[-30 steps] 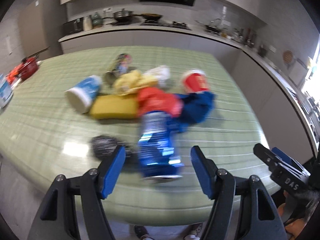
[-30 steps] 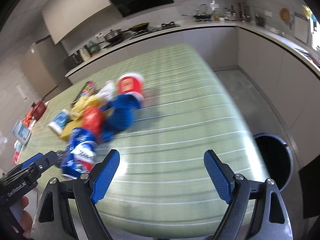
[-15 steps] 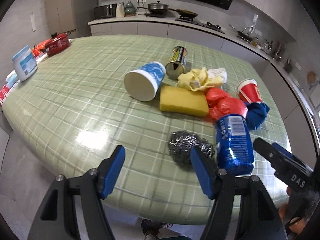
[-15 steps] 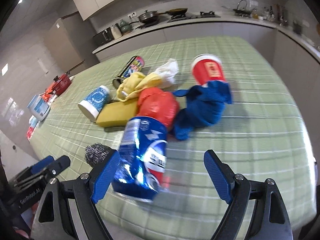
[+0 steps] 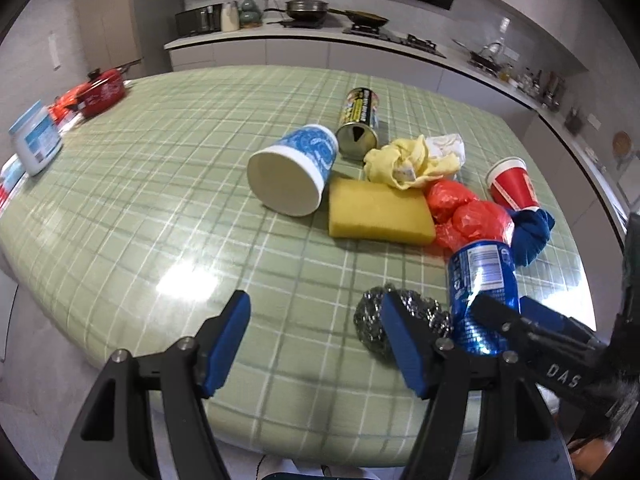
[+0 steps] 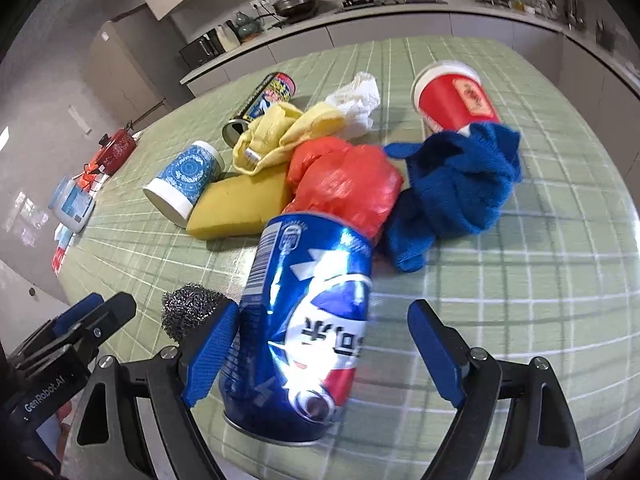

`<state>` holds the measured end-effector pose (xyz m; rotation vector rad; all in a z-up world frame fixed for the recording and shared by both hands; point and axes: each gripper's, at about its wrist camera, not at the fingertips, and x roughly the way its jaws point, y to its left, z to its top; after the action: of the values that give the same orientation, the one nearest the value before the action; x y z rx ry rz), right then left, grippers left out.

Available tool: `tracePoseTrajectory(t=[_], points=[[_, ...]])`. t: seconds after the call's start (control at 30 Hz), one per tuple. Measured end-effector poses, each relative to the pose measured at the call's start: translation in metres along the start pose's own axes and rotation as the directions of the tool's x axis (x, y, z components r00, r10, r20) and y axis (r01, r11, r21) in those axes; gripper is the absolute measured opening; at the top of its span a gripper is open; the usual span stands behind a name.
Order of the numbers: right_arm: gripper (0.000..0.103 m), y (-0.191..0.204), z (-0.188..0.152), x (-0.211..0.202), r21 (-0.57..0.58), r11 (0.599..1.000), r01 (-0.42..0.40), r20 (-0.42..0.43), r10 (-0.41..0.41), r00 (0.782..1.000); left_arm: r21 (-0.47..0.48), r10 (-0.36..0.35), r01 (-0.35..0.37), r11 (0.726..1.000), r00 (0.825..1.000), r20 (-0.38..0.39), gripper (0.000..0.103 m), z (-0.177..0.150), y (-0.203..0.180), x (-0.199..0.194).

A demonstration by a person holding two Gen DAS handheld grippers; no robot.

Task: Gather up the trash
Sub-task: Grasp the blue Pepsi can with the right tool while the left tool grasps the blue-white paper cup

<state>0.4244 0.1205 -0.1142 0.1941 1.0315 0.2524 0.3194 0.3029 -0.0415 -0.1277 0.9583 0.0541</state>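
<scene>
My right claw [image 6: 324, 344] stands released, its blue pads spread wide with the blue soda can [image 6: 304, 320] lying on its side between them. The left pad sits at the can's flank, whether touching I cannot tell; the right pad stands clear with green cloth showing in the gap, so nothing is gripped. I judge the claw is set astride the can lengthwise because it is the nearest piece of trash to the edge and the easiest to take first.

My left claw [image 5: 316, 344] is likewise released and holds nothing; bare surface [image 5: 160, 208] shows between its pads. The steel scouring ball [image 5: 400, 320] lies just behind its right pad, beside the can, which suggests this claw is lined up for the scourer, or is merely waiting.

Beyond the can, the trash is heaped together mid-surface: a crumpled red plastic bag [image 6: 344, 180] touching the can's far end, a blue cloth [image 6: 456, 196] on the right, and a yellow sponge [image 6: 240, 208] on the left. Behind these lie a yellow rag [image 6: 280, 132], a white paper wad [image 6: 356, 104], a red paper cup [image 6: 456, 100] on its side, a blue patterned cup [image 6: 184, 176] on its side, and a dark tin can [image 6: 260, 100] lying down. The close clustering means that lifting one item may drag its neighbours.

No bin is visible in either view.
</scene>
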Motion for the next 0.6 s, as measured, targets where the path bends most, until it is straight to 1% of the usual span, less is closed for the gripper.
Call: tracePoseTrajectory(t=[0.1, 0.17, 0.37, 0.43, 0.5, 0.6], points=[[0.087, 0.003, -0.003, 0.005, 0.056, 0.998, 0.011, 0.012, -0.012, 1.0, 0.05, -0.035, 0.035, 0.998, 0.999, 0.004, 0.069, 0.01, 0.006, 0.005], [0.074, 0.008, -0.005, 0.005, 0.073, 0.997, 0.018, 0.02, -0.02, 1.0, 0.076, -0.061, 0.061, 0.995, 0.998, -0.002, 0.069, 0.018, 0.013, 0.009], [0.073, 0.016, -0.009, 0.004, 0.107, 0.991, 0.085, 0.046, -0.091, 0.995, 0.121, -0.125, 0.125, 0.985, 0.992, -0.009, 0.069, 0.038, 0.03, 0.022], [0.072, 0.022, -0.012, -0.001, 0.099, 0.988, 0.116, 0.074, -0.123, 0.99, 0.138, -0.146, 0.146, 0.98, 0.989, -0.01, 0.069, 0.043, 0.033, 0.025], [0.072, 0.029, -0.012, -0.013, 0.11, 0.983, 0.144, 0.124, -0.158, 0.98, 0.148, -0.164, 0.163, 0.975, 0.986, -0.01, 0.069, 0.048, 0.036, 0.026], [0.072, 0.034, -0.004, -0.031, 0.126, 0.977, 0.17, 0.176, -0.191, 0.966, 0.162, -0.183, 0.181, 0.97, 0.983, -0.006, 0.069, 0.055, 0.038, 0.027]])
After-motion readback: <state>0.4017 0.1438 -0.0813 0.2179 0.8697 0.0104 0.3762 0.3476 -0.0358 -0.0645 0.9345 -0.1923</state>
